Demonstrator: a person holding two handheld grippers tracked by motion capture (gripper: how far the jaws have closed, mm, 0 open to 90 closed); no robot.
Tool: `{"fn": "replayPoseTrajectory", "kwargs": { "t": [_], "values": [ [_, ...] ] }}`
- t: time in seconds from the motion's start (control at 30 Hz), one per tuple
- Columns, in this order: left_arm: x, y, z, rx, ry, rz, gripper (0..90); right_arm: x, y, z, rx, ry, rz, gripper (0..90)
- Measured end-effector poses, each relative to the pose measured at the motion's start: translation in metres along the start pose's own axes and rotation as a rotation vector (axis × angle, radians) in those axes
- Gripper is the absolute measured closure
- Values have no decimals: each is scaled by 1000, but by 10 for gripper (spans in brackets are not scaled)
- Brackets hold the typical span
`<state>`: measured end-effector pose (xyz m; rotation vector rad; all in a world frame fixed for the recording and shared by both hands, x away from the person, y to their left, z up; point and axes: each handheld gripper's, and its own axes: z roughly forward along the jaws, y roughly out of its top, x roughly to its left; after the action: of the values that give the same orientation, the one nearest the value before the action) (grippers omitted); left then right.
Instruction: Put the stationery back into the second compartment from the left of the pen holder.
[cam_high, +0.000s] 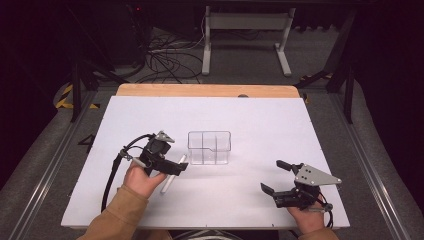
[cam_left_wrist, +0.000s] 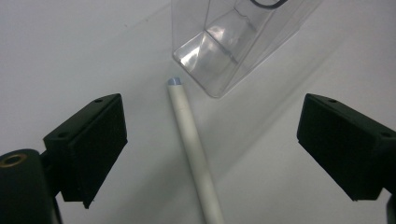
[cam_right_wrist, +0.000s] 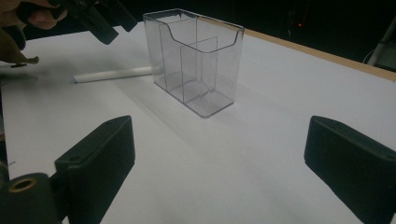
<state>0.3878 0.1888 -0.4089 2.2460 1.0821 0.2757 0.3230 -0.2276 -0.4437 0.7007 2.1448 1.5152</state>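
A white pen (cam_high: 166, 186) lies flat on the white table, its tip close to the left end of a clear plastic holder (cam_high: 209, 147) with compartments, which stands upright at the table's middle. My left gripper (cam_high: 172, 170) hovers over the pen with its jaws open. In the left gripper view the pen (cam_left_wrist: 191, 144) runs between the two pads (cam_left_wrist: 95, 140) without touching either, and the holder (cam_left_wrist: 233, 42) is just beyond. My right gripper (cam_high: 275, 176) rests open near the front right, with nothing between its jaws. From the right gripper view (cam_right_wrist: 219, 154) it faces the holder (cam_right_wrist: 196, 60) and the pen (cam_right_wrist: 112, 73).
The white board (cam_high: 250, 115) covers the table, with a wooden strip (cam_high: 200, 90) along its far edge. Beyond it, a white stand (cam_high: 245, 35) and loose cables (cam_high: 165, 60) sit on the floor. Dark frame legs flank both sides.
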Motion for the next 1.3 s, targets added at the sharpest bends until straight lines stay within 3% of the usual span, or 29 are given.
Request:
{"fn": "replayPoseTrajectory", "kwargs": {
  "t": [0.17,0.3,0.47,0.57,0.73,0.77,0.93,1.07,1.1,1.3],
  "values": [
    [1,2,4,21,9,-8,103,0,0,0,0,4,-1,90],
    [-2,2,4,38,2,9,130,0,-1,0,2,6,0,90],
    [-2,2,8,62,27,10,152,0,0,0,-1,10,-5,90],
    [-2,3,12,82,36,-2,192,0,-1,1,7,11,-3,91],
    [-1,5,15,112,0,-58,273,1,-1,2,7,14,-2,91],
    [0,6,16,117,2,-47,288,1,-1,2,7,14,-3,91],
    [1,6,23,159,-5,-79,353,0,-1,2,6,13,-4,90],
    [0,5,28,179,12,-74,386,0,-1,1,5,12,-6,91],
    [1,5,29,182,23,-45,395,0,-1,1,5,12,-6,91],
    [-1,4,36,206,35,-38,467,0,-1,1,5,13,-9,91]
  ]
}}
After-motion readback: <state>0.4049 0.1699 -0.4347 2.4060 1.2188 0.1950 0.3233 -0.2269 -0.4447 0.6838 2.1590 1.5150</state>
